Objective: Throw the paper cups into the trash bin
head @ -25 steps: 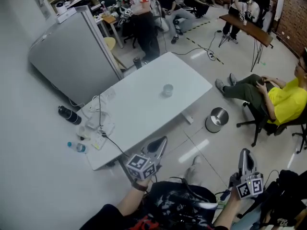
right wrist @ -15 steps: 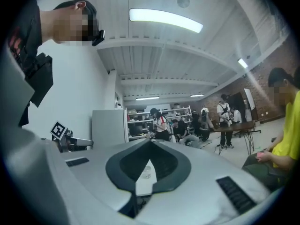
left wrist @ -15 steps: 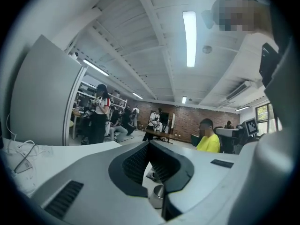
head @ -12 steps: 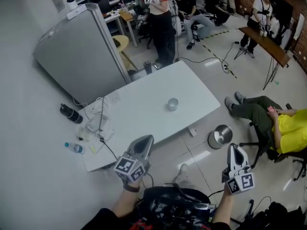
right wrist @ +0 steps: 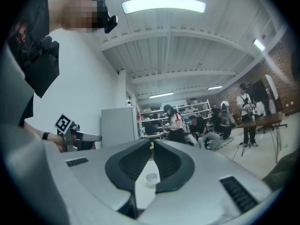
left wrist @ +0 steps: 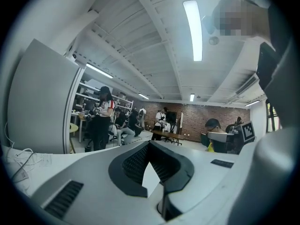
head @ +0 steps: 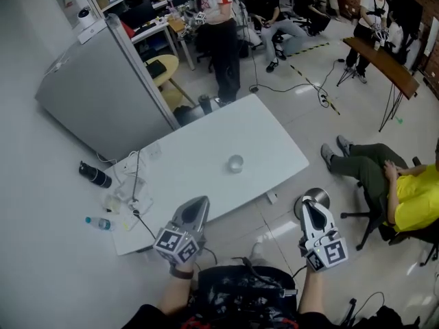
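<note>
Head view: the white surface point(head: 206, 149) runs diagonally across the floor ahead of both tools, with its near long edge facing the person. There's open floor all along that edge. The trash bin point(head: 320, 197) sits on the floor just off the surface's near right end, partly hidden behind the right tool point(head: 306, 206). A seated person point(head: 405, 190) is beyond it, so that side looks tighter. The left tool point(head: 199, 204) hangs at the near edge. Both tools have their tips pinched together and nothing in them. I only see one cup point(head: 236, 163), upright mid-surface with clear room around it. It's ahead and between the tools, a bit closer to the left one. The right gripper view frames it dead centre, though, and the bin's on that side too.
</note>
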Tool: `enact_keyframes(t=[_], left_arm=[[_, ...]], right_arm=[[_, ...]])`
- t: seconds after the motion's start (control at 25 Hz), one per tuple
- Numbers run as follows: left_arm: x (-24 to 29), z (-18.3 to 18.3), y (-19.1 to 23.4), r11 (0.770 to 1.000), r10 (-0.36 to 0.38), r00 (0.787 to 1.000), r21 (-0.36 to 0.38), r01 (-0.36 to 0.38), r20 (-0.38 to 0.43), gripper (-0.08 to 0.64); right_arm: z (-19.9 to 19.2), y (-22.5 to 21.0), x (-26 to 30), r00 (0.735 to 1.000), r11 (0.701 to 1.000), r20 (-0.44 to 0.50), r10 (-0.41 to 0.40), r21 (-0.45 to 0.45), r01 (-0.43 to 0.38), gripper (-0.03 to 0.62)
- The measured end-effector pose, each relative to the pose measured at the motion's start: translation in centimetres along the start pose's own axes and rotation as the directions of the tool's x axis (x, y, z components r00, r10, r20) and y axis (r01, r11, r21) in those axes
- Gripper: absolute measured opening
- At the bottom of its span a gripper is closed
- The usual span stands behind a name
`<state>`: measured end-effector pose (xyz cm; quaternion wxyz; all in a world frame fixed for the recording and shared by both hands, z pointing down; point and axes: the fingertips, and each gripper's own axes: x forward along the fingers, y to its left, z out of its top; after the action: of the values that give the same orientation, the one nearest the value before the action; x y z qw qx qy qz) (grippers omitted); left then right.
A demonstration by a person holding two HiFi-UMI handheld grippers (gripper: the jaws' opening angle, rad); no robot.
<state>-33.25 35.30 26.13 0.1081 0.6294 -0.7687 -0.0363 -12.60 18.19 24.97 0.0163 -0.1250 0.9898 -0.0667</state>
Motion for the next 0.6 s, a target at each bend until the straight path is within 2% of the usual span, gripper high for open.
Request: enact_keyframes(t=[0.08,0.16,0.4,0.52,0.6], left_arm=[[0.9,-0.2,0.2,1.000,0.012,1.000,-0.011,-0.012,-0.005,0.000],[1.5,-0.2,0.7,1.000,0.025,1.000,-0.013,-0.025,-0.009,0.000],[1.3,-1.0,4.5,0.992,0.109,0.994,-0.069,-0.110,-0.014,0.000],[2.2,-0.7,6.3,0.995,0.084,0.997,-0.058,-0.084,-0.003,0.000],[2.5,-0.1,7.8,0.996,0.082,0.997,-0.030,-0.082,-0.001,0.000]], right_arm=[[-0.4,-0.4,1.3,0.999,0.999,-0.009,0.043,0.016,-0.043,0.017],[-0.8,-0.8,2.9,0.997,0.997,-0.027,0.073,0.019,-0.073,0.081],[-3.2,0.4,8.8,0.971,0.980,-0.136,0.197,-0.005,-0.200,0.186],[-4.1,0.7,12.2,0.963,0.973,-0.167,0.212,-0.052,-0.223,0.204],[-4.6,1.4,14.6,0.959,0.971,-0.177,0.220,-0.059,-0.233,0.253]])
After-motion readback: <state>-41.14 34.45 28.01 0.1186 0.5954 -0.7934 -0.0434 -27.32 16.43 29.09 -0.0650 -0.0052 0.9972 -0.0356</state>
